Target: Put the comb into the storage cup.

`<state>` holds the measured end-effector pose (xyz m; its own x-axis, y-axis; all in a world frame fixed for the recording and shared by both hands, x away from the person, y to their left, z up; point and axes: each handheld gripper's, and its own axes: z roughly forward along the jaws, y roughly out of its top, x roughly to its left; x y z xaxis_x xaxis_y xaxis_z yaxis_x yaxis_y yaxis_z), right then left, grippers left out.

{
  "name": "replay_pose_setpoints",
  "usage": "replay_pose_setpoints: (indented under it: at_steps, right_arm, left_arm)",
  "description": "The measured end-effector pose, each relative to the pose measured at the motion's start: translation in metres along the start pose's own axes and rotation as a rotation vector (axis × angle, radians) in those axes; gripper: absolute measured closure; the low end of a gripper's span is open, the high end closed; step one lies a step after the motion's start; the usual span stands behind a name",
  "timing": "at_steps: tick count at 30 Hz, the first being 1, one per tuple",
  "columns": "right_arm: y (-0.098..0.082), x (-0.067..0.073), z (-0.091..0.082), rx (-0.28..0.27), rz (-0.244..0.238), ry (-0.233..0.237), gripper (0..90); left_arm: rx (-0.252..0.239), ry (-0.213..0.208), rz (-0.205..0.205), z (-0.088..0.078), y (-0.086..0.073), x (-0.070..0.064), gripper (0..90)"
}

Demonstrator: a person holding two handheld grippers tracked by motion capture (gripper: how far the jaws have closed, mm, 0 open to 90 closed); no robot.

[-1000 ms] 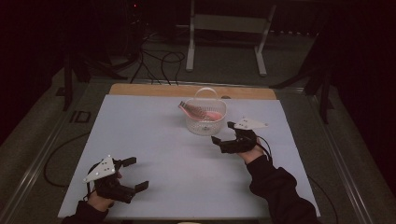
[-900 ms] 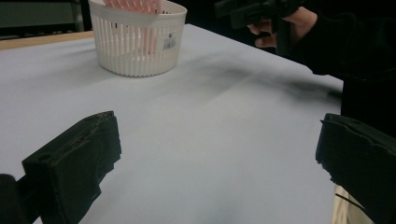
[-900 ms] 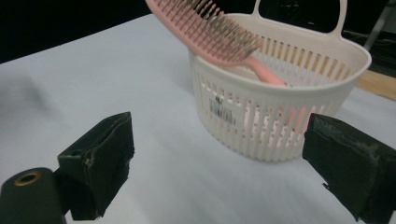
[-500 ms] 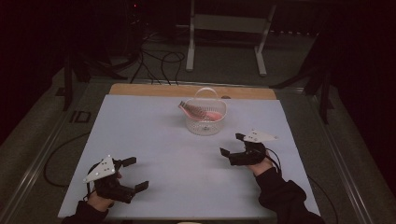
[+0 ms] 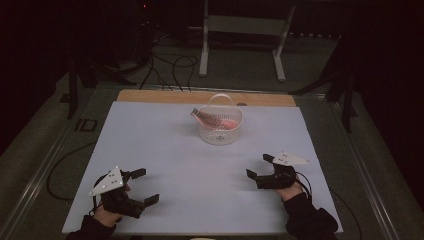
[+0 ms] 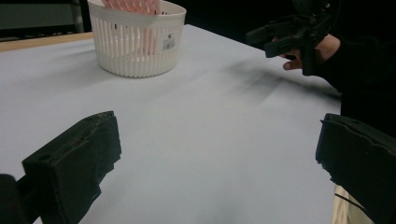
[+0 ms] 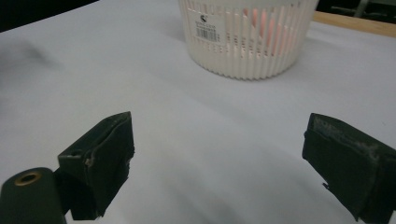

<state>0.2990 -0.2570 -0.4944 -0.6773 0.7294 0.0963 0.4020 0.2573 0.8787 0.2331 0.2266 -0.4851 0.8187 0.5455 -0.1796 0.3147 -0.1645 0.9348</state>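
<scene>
High view: 2 grippers, left (image 5: 145,186) and right (image 5: 259,165), jaws spread, empty; basket (image 5: 220,134) well apart.

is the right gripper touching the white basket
Apart. In the high view the right gripper sits near the table's front edge, with a wide stretch of bare white table between its open jaws and the white basket.

The room is dim and the surroundings fall into near black, while the white table (image 5: 200,165) catches soft overhead light. In the left gripper view a faint smeared shadow, perhaps motion blur, lies below the right gripper (image 6: 292,35). Near jaws look soft.
</scene>
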Motion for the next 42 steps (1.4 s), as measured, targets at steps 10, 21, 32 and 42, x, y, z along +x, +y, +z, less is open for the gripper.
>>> replay_pose_setpoints:
  at_steps: [10,21,32,42]
  right_arm:
    - [-0.017,-0.002,-0.025,0.011,0.019,-0.036,11.2]
    - [-0.037,-0.007,-0.041,0.032,0.047,-0.061,10.0]
    - [-0.038,-0.011,-0.032,0.017,0.027,-0.072,10.1]
    - [-0.036,-0.007,-0.031,0.014,0.020,-0.072,10.0]
  left_arm:
    - [0.000,0.004,-0.001,-0.001,-0.001,0.001,0.0]
    - [0.005,0.005,0.000,0.000,-0.001,0.001,0.0]
    - [0.021,0.023,-0.007,0.000,-0.004,0.004,0.0]
    - [0.040,0.087,-0.009,-0.010,-0.007,0.005,0.0]
